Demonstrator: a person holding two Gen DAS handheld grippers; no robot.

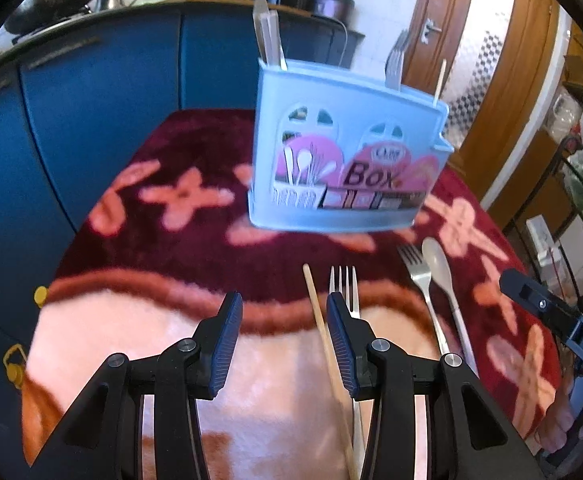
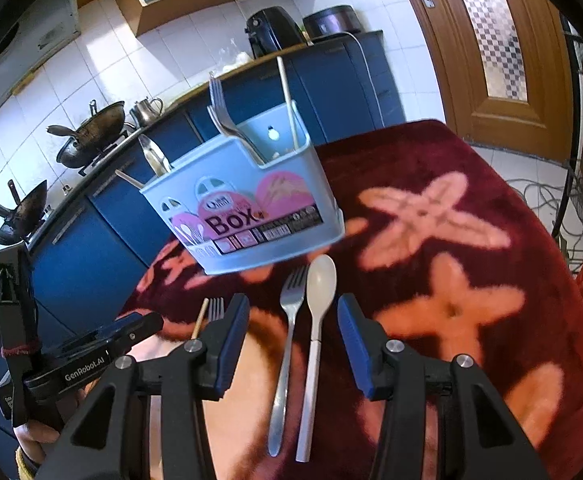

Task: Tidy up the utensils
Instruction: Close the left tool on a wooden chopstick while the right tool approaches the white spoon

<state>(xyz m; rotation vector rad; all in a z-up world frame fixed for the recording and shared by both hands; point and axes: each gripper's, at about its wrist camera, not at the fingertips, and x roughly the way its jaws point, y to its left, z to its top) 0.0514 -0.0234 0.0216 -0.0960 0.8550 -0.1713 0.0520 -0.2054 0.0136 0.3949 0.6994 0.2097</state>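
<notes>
On rug (image 2: 471, 184): fork (image 2: 287, 344), spoon (image 2: 315, 320) between spread right gripper (image 2: 293, 340); left gripper (image 1: 283, 336) spread.

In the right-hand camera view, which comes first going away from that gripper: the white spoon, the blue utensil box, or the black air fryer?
1. White spoon, lying between the right gripper's open jaws.
2. Blue utensil box, just beyond, slightly left.
3. Black air fryer, on the far counter.

On the rug you have two forks (image 1: 421, 276) (image 1: 345, 292), one spoon (image 1: 440, 270) and one chopstick (image 1: 320, 316); one blue utensil box (image 1: 343, 156) holds two forks (image 2: 221, 114).
</notes>
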